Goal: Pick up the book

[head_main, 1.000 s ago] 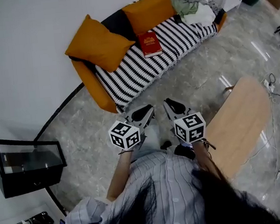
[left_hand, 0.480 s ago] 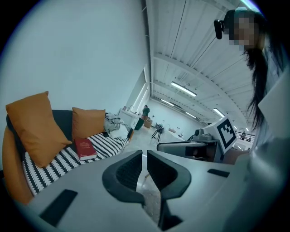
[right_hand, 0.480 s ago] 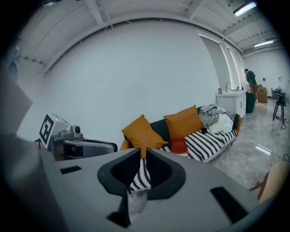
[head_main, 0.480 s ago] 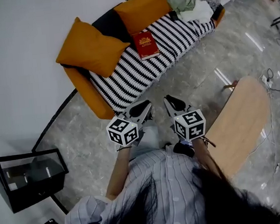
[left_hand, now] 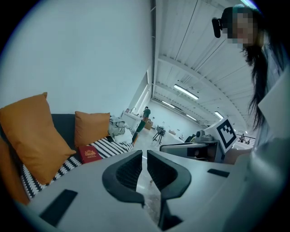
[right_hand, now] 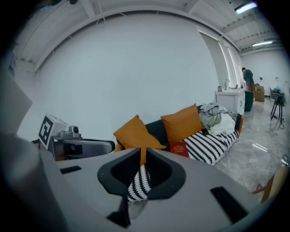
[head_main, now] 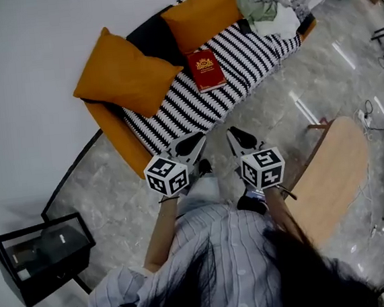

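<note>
A red book [head_main: 205, 70] with a gold emblem lies flat on the striped seat of the sofa [head_main: 174, 110], between two orange cushions. The same red book [left_hand: 89, 154] shows far off in the left gripper view, and the red book [right_hand: 179, 148] again in the right gripper view. My left gripper [head_main: 197, 139] and right gripper [head_main: 232, 133] are held side by side in front of the sofa's near edge, well short of the book. Both are shut with nothing between the jaws.
An orange cushion [head_main: 123, 71] leans at the sofa's left, another orange cushion [head_main: 202, 13] behind the book. A heap of clothes [head_main: 269, 4] fills the sofa's right end. A wooden table [head_main: 333, 180] stands to my right, a black glass-topped cabinet [head_main: 43, 255] at lower left.
Both grippers have moved forward together toward the sofa. The sofa and book now lie nearer to the grippers in the head view.
</note>
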`<action>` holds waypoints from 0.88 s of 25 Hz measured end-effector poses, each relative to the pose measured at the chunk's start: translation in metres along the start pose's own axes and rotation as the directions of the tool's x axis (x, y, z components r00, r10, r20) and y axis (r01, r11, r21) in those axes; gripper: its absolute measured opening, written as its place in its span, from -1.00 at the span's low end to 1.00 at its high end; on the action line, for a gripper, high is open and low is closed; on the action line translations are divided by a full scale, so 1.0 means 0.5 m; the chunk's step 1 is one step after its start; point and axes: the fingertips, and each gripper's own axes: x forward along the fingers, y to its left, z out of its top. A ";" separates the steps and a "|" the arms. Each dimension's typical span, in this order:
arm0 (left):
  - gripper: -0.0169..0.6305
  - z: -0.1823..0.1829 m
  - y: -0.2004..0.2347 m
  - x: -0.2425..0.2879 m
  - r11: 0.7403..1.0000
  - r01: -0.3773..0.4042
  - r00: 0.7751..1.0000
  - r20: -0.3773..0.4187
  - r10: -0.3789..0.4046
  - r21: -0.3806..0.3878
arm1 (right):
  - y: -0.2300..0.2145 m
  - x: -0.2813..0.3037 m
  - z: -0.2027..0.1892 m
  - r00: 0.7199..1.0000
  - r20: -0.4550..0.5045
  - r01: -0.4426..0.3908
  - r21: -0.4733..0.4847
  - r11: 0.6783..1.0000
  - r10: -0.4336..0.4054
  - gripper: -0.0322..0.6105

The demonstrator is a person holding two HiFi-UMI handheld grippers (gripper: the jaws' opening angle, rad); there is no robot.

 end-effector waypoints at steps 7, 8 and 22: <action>-0.88 0.053 0.099 0.024 0.999 0.042 0.999 -0.005 -0.042 0.005 | -0.010 0.091 0.049 0.999 0.004 0.053 0.010 0.999 -0.053 -0.75; -0.88 0.059 0.109 0.027 0.999 0.046 0.999 -0.004 -0.046 0.006 | -0.010 0.100 0.054 0.998 0.004 0.058 0.010 0.998 -0.058 -0.75; -0.88 0.057 0.166 0.030 0.997 0.064 0.998 -0.003 -0.064 -0.040 | -0.009 0.151 0.068 0.997 -0.023 0.079 0.015 0.997 -0.078 -0.75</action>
